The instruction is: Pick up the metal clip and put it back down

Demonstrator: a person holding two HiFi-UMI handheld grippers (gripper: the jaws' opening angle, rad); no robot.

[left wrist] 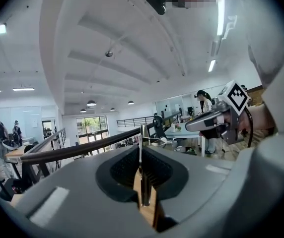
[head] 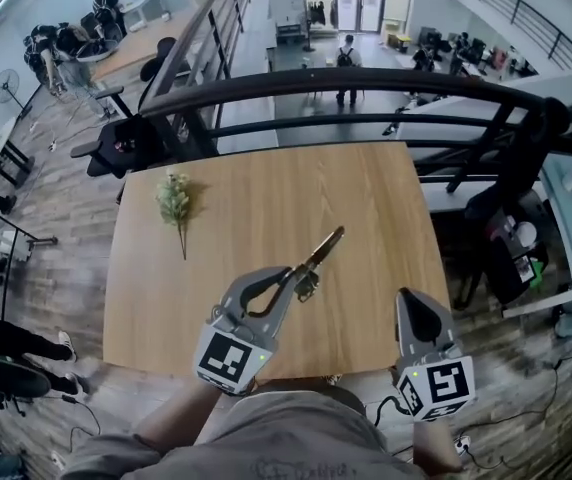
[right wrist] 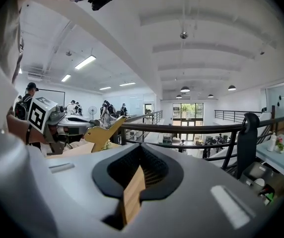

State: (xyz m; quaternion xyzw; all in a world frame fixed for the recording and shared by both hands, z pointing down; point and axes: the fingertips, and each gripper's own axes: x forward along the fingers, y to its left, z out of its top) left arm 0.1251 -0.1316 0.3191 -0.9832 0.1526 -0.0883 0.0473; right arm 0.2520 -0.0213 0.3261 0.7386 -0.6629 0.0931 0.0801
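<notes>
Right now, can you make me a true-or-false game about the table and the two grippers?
1. The left gripper grips the metal clip. True.
2. The metal clip rests on the table. False: it is held up off the wood.
3. The right gripper holds the flower sprig. False: its jaws are shut on nothing, and the flower sprig lies on the table.
4. In the head view, the flower sprig lies on the table's left side. True.
</notes>
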